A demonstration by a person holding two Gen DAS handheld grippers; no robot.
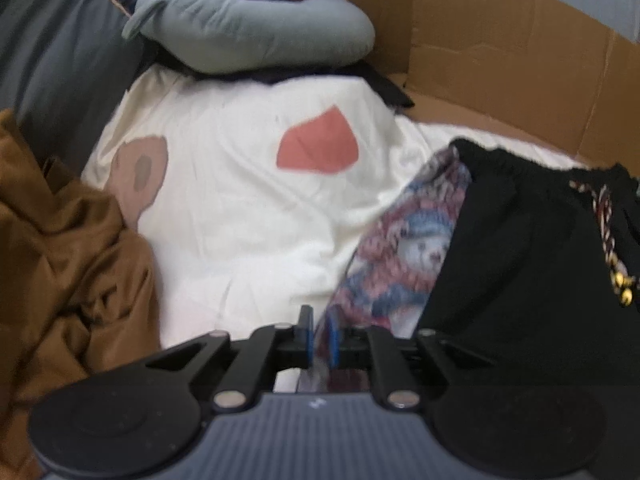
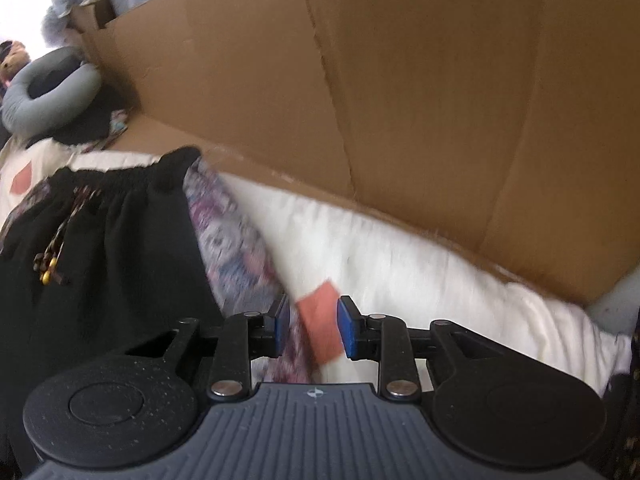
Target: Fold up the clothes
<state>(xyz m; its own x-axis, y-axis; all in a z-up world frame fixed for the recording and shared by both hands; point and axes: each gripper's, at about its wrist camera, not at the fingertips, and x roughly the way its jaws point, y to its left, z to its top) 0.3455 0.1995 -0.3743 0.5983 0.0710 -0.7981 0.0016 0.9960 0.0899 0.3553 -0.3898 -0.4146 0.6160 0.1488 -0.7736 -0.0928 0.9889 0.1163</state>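
From over the left gripper (image 1: 320,338), its blue pads sit nearly together with the edge of a patterned cloth (image 1: 404,248) running down between them, so it looks clenched on that fabric. The cloth, printed in red, blue and white, lies under a black garment (image 1: 520,248) with a gathered waistband and a beaded drawstring (image 1: 608,236). Both rest on a white blanket (image 1: 248,200) bearing a red heart shape. A brown garment (image 1: 68,248) is heaped at the left, a grey cushion (image 1: 248,36) lies at the far end, and cardboard (image 1: 500,44) stands behind. From over the right gripper (image 2: 313,326), the jaws stand apart; the patterned cloth (image 2: 236,256) passes between them along the left pad, and the right pad is clear of it, so it is released. The black garment (image 2: 120,248) lies to its left, white blanket (image 2: 400,276) to its right, and a cardboard wall (image 2: 400,100) rises close behind.
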